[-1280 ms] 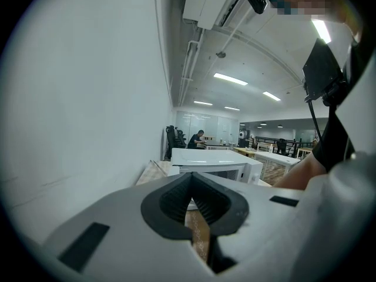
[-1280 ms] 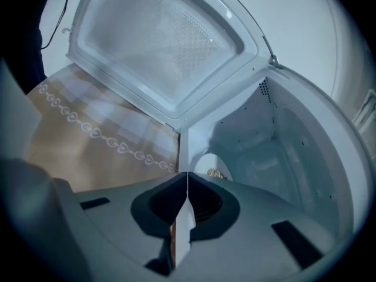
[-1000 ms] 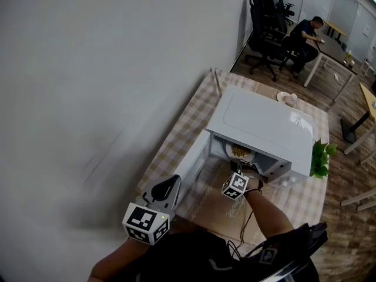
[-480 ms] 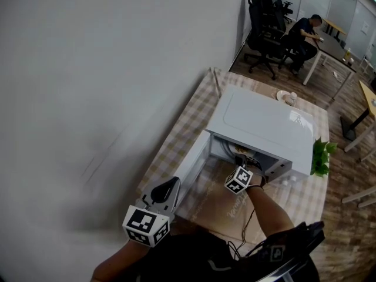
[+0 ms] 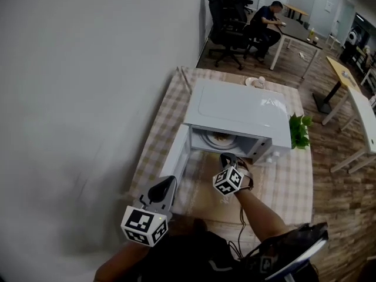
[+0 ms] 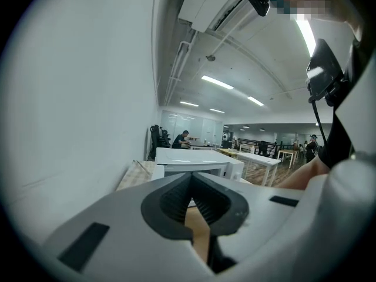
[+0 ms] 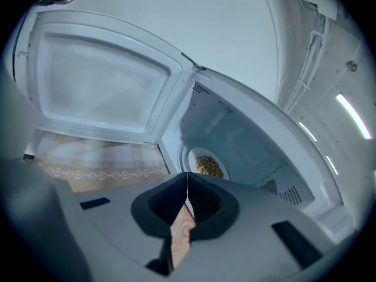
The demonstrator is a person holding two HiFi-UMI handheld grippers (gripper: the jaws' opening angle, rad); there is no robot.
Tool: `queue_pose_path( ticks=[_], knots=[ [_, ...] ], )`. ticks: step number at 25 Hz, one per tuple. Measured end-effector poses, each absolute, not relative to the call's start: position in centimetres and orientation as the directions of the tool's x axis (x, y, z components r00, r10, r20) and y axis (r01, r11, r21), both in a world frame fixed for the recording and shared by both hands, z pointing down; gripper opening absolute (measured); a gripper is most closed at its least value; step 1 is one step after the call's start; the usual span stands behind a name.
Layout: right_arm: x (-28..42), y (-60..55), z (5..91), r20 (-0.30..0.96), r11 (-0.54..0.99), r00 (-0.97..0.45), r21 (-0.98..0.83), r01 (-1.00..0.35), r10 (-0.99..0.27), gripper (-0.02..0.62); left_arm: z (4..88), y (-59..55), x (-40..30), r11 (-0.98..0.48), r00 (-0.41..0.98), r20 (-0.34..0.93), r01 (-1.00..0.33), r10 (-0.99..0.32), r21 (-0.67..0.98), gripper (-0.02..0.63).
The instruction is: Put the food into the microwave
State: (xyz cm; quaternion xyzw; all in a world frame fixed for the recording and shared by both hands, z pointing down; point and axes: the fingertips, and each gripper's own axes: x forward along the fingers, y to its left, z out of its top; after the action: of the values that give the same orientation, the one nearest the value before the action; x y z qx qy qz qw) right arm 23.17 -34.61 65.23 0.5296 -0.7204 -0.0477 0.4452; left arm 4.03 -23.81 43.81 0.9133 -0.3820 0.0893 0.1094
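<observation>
The right gripper, jaws pressed together on nothing, is hovering just before the mouth of the microwave. The plate of food is sitting inside the microwave. Its door is standing open, and the left gripper, likewise closed and empty, is hanging beside that door.

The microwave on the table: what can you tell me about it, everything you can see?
The microwave is a glossy white box that stands on a table covered with a checked cloth, next to a small green plant. Its door, hinged on the person's left side, is swung wide open and has a frosted-looking window. Inside sits a round white plate holding brownish-yellow food.
</observation>
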Motion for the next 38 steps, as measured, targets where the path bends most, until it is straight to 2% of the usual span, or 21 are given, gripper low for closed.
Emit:
queue_pose_path(
  ticks=[6,12,16,23,28,38],
  knots=[
    [22.0,-30.4,60.9,0.549,0.332,-0.018,0.479,-0.813,-0.836,0.009,42.8,-21.2,4.0,-0.768,0.784,0.19,-0.618,-0.591,0.165,0.009],
    [19.2,-25.9,55.9,0.497,0.265,-0.046,0.379,-0.887,-0.866,0.009,41.7,-21.0,1.6,-0.773,0.783,0.144,-0.621,-0.605,0.128,0.009],
    [17.4,-23.2,52.6,0.451,0.216,-0.085,0.247,-0.945,-0.888,0.009,41.7,-20.9,0.7,-0.789,0.8,0.134,-0.6,-0.585,0.131,0.009],
    [13.8,-19.2,47.3,0.307,0.151,-0.102,0.141,-0.978,-0.946,0.009,41.4,-20.6,0.1,-0.823,0.829,0.113,-0.558,-0.547,0.109,0.009],
    [13.3,-17.4,44.2,0.263,0.095,-0.081,0.043,-0.995,-0.962,0.009,39.5,-21.1,0.1,-0.826,0.834,0.057,-0.551,-0.548,0.118,0.009],
    [14.3,-17.7,41.3,0.21,0.068,-0.077,-0.053,-0.996,-0.975,0.008,38.7,-22.5,0.1,-0.812,0.815,0.072,-0.579,-0.575,0.07,0.009]
  ],
)
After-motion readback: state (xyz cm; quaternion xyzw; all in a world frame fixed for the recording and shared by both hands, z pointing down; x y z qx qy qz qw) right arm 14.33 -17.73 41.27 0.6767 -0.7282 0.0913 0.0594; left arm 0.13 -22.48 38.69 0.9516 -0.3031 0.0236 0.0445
